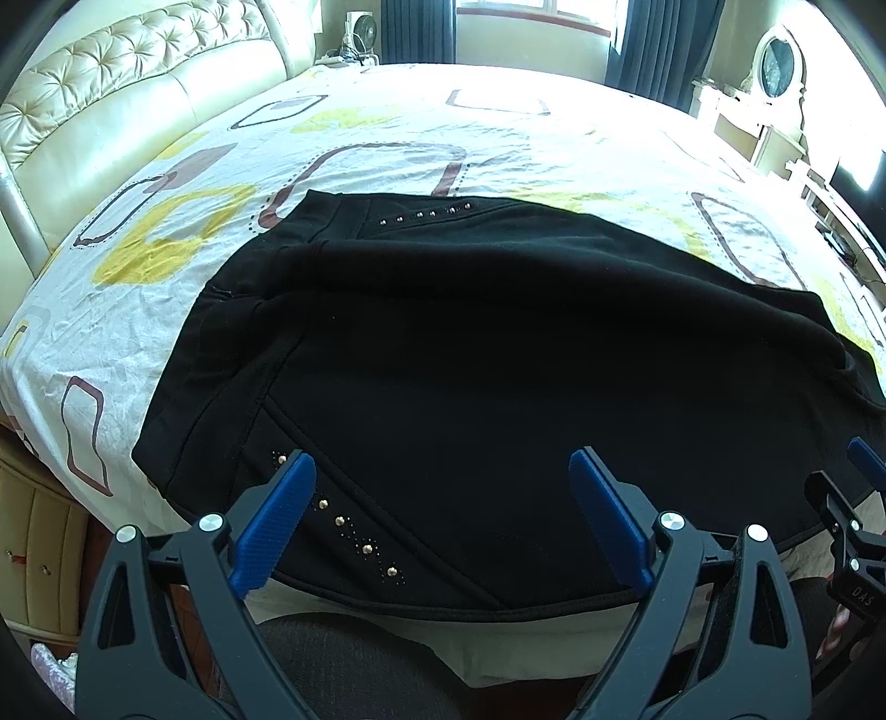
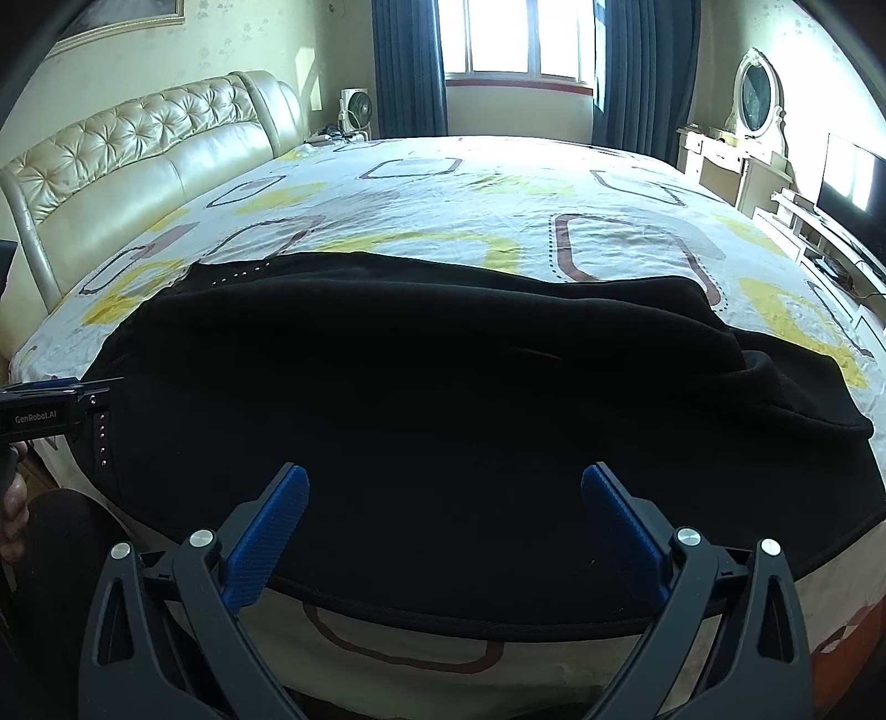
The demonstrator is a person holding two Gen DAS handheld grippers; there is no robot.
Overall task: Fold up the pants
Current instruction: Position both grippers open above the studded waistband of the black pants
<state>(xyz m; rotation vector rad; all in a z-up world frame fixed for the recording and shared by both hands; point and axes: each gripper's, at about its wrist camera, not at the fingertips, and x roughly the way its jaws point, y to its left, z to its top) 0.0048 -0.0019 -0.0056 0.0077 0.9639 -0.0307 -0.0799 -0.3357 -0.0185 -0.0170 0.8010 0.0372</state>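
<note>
- Fingers (image 1: pixel 277 520) of the left gripper (image 1: pixel 443 520) spread wide, holding nothing; right gripper (image 2: pixel 443 531) likewise.
- Pants (image 1: pixel 470 360) lie black on the bed's near edge.
- Sheet (image 1: pixel 387 127) patterned (yellow, brown loops); headboard (image 2: pixel 138 160) left, window (image 2: pixel 520 39) beyond.

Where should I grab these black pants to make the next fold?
Probably the near hem edge of the black pants, coming from the near bedside. That edge hangs slightly over the mattress side, so a tool finger can slide under it. Both the left tool and right tool are open, already facing it.
</note>
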